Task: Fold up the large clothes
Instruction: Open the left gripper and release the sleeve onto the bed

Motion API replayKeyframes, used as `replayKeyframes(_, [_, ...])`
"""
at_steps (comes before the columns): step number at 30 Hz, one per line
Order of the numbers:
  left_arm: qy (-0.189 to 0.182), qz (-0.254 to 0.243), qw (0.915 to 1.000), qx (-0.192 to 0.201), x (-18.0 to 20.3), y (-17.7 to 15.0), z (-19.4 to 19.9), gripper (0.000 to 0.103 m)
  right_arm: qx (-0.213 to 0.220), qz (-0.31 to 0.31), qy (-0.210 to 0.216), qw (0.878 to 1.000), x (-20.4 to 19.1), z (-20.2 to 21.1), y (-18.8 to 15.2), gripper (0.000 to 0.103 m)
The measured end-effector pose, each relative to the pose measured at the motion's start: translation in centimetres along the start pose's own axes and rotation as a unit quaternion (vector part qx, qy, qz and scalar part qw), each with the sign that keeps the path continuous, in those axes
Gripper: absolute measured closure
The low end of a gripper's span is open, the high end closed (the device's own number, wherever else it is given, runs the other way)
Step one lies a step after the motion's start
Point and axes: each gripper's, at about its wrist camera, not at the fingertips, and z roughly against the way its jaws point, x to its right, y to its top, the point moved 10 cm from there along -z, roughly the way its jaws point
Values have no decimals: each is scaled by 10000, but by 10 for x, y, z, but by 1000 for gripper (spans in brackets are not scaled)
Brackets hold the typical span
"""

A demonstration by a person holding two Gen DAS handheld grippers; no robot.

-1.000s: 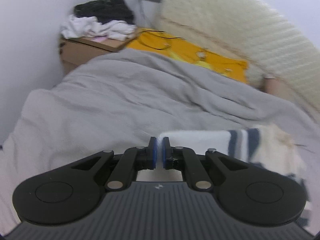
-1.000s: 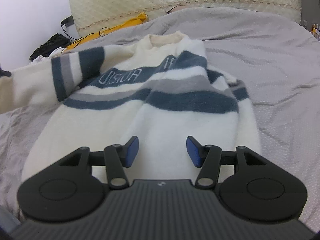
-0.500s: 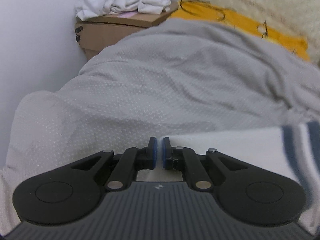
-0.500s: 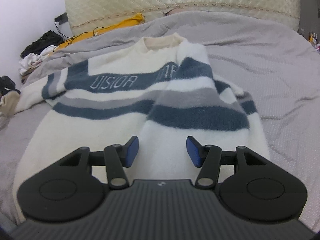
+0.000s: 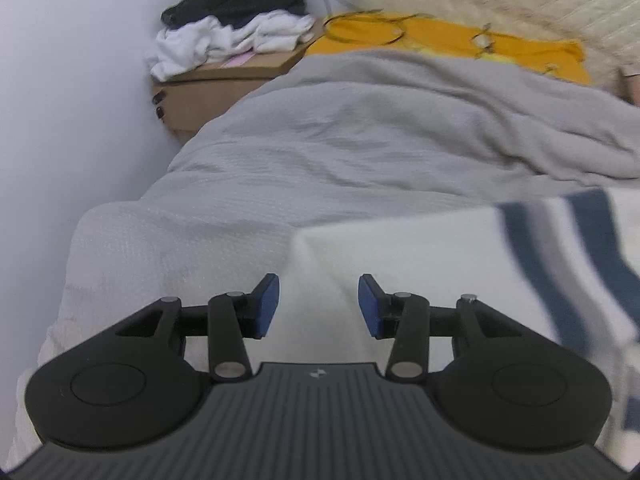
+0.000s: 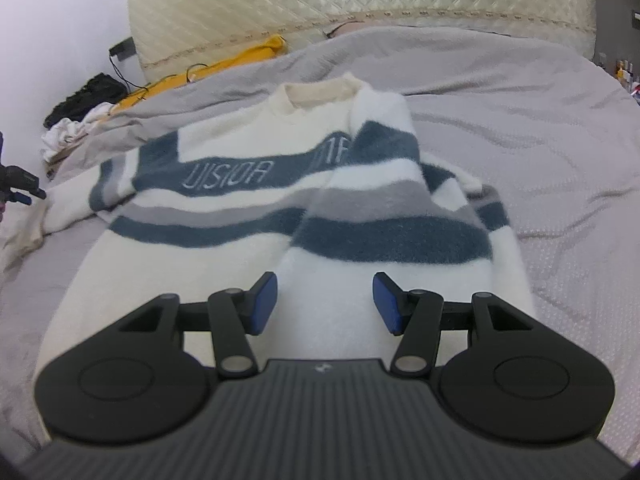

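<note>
cream fleece sweater (image 5: pixel 440 264) with blue stripes: the left hand-held gripper (image 5: pixel 319 306) has just been opening, releasing the sleeve at twelve o'clock; next fold pending.

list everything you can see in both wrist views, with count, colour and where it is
sweater: 1, cream with blue and grey stripes, spread on the bed, one sleeve folded across the front
sleeve: 1, cream with blue stripes, lying flat under the left gripper
bedspread: 1, grey, covering the bed
headboard: 1, cream quilted, at the far end of the bed
yellow cloth: 1, yellow, at the head of the bed with thin cables on it
cardboard box: 1, brown, beside the bed by the wall
clothes pile: 1, white and black, on top of the box
left gripper: 1, black with blue pads, jaws just opened, sleeve released
right gripper: 1, black with blue pads, open over the sweater's lower part
</note>
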Motion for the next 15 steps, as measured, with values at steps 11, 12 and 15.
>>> replayKeyframes(11, [-1085,-223,9932,352,121,-65,163,53,181,334,393,9985,-25,33,-9,48])
replayKeyframes(12, [-1202,-223,9918,384,134,-71,181,53,199,354,428,9983,-27,36,-10,48])
replayKeyframes(15, [-1580,-293,9859,474,174,-89,226,53,257,379,490,9977,-30,47,-14,48])
